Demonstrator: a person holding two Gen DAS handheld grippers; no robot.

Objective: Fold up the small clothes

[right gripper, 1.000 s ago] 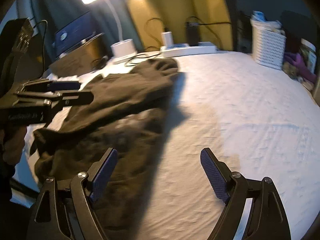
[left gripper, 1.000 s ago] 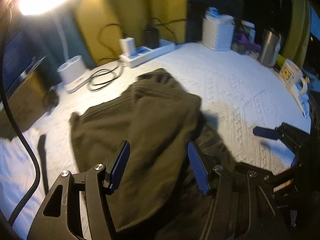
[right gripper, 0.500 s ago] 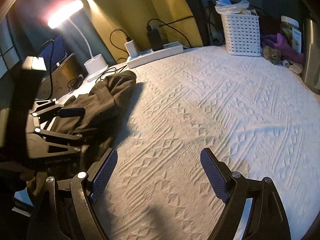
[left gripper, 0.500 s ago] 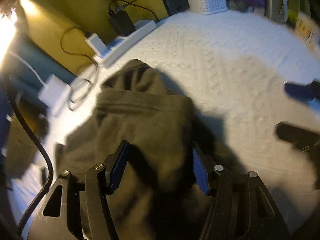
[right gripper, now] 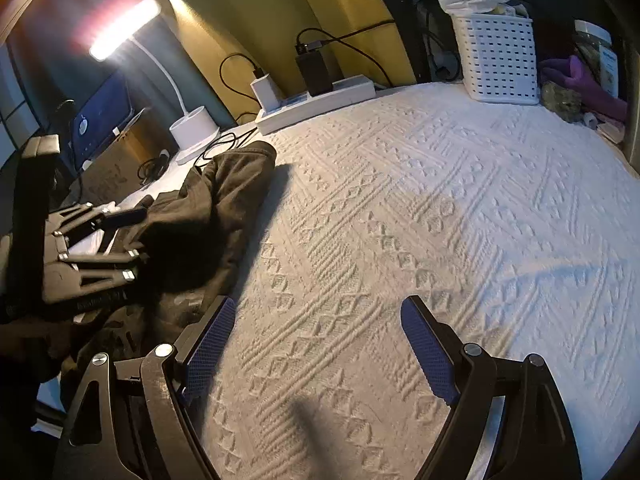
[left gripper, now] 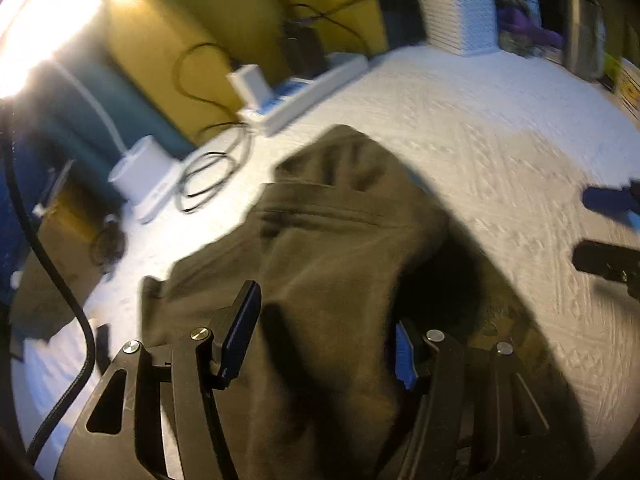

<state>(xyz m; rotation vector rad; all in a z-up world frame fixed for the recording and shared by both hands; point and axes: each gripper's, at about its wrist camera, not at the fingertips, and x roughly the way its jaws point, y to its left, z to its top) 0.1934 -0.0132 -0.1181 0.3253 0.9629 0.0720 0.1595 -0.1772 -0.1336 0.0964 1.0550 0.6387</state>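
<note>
Garment [left gripper: 332, 264], dark olive and rumpled, heaped on white textured bedspread [left gripper: 500, 140] just in front of the power strip [left gripper: 308, 88] in the left wrist view, with one end reaching toward the strip and stopping short of it. Blurred throughout. Left gripper [left gripper: 326, 308] down over the near part of the heap, on the side away from the strip; jaws just now closing, with a thick ridge of the fabric risen between them. Cloth laps over the blue pad on the right finger; beside the left finger lies a dark shadow, so cannot tell whether both pads already press. Right gripper [left gripper: 600, 230] at the picture's right edge, well to the right of the strip, clear of the cloth. Lamp base [left gripper: 144, 172] to the left of the strip, coiled black cable [left gripper: 208, 180] between the two. White slotted basket [left gripper: 460, 16] to the strip's right.

From the right wrist view, sharper: right gripper [right gripper: 320, 304] spread wide over bare bedspread [right gripper: 440, 200], well in front of the power strip [right gripper: 320, 102], nothing between its blue pads. Garment [right gripper: 224, 200] left of those fingers, just in front of the strip's left end, its far end near the lamp base [right gripper: 194, 124]. Left gripper [right gripper: 138, 236] pushed into the heap from the left, fingertips sunk in shadowed folds. Basket [right gripper: 496, 60] right of the strip.
</note>
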